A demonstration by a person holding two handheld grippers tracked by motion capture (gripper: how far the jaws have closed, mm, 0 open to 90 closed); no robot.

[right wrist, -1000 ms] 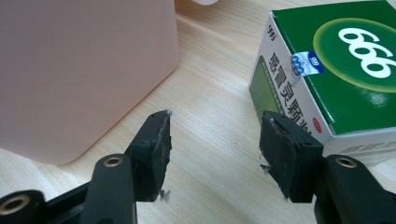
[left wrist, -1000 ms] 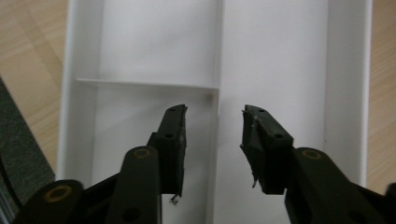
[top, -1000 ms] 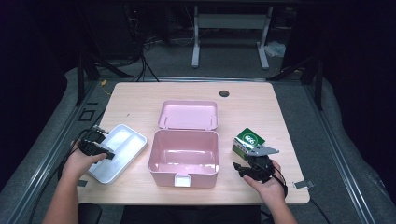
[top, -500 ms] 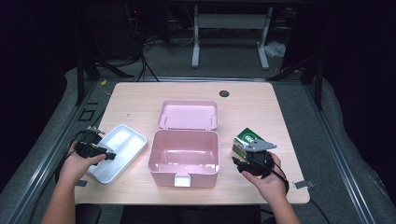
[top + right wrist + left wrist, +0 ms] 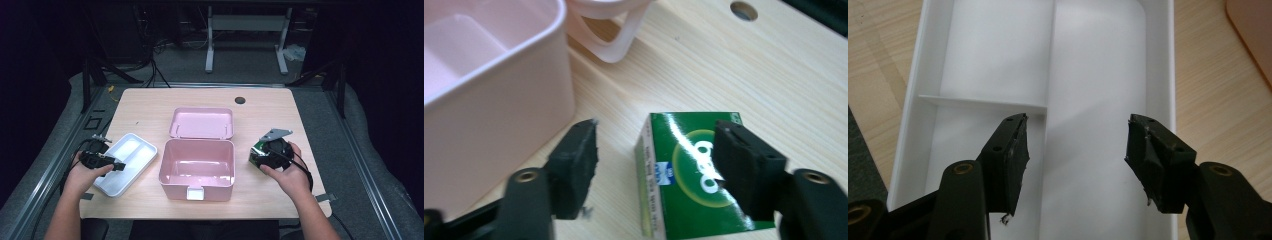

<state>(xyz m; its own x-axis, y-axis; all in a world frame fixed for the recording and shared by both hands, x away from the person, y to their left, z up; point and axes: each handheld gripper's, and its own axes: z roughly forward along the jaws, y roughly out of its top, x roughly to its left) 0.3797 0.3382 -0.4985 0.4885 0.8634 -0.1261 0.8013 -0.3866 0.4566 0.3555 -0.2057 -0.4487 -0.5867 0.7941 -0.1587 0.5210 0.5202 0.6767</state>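
A green carton (image 5: 689,170) lies on the wooden table, right of an open pink box (image 5: 197,167). My right gripper (image 5: 658,132) hovers over the carton with its jaws open. They have just been opening; one jaw is over the carton's top, the other beside its left edge, and the pads do not press on it. In the high view the right gripper (image 5: 261,159) hides much of the carton (image 5: 255,149). My left gripper (image 5: 1078,130) stands open over a white divided tray (image 5: 1098,60); its jaws have just been opening, with nothing gripped. The left gripper (image 5: 119,165) is at the tray's (image 5: 127,150) near-left edge.
The pink lid (image 5: 201,122) lies flat behind the box. The box wall (image 5: 489,100) stands close to my right gripper's left jaw. A round hole (image 5: 240,100) sits near the table's far edge. Bare wood (image 5: 145,107) lies at the far left.
My right gripper has risen and shifted away from the table's front edge, so it now covers more of the green carton. The left hand has hardly moved.
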